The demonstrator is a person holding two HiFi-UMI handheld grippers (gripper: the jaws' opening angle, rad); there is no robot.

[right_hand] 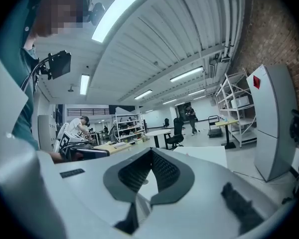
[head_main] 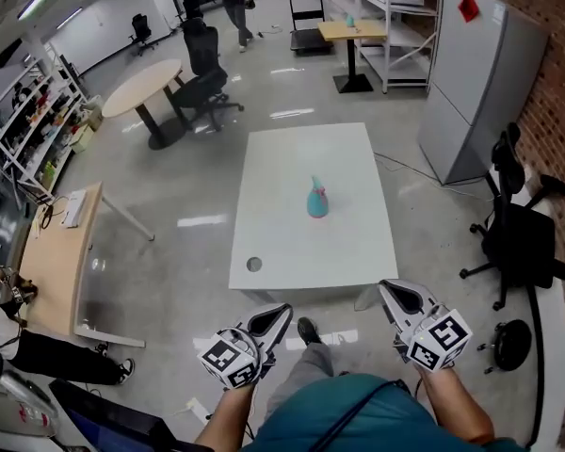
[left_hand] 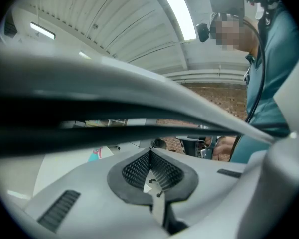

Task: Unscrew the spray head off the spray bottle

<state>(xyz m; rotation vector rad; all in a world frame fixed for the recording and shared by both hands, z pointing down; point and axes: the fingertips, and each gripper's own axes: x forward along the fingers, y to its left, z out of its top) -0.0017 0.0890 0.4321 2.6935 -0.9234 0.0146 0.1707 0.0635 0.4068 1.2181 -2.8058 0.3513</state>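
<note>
**Nothing unscrewed yet: bottle standing alone, both claws hanging back shut**

The small teal plastic spray bottle (head_main: pixel 317 202) is standing upright near the middle of the white rectangular tabletop (head_main: pixel 292 158), with nothing else around it on that surface. Its pale spray head (head_main: pixel 317 189) appears to be sitting on top of it, though it is too small in the head view to make out the thread or collar. So the task looks wholly undone. The bottle is waiting to be reached and steadied, and the head is waiting to be gripped, turned and lifted away.

The left claw (head_main: pixel 281 312) is hovering off the near edge of the tabletop, towards its near-left corner. The right claw (head_main: pixel 393 293) is hovering off the same edge by the near-right corner. Both are well apart from the tabletop's middle, where the bottle is.

In the left gripper view the left claw (left_hand: pixel 152 169) is showing its ribbed pads pressed together with nothing between them. The bottle (left_hand: pixel 94 155) is peeking out far beyond, over the tabletop. The right claw (right_hand: pixel 150 167) is likewise fully closed and carrying nothing.

The person is holding both tools out in front of the torso. The forearms are reaching forward and the noses are pointing nearly level, dipping only slightly towards the tabletop.
</note>
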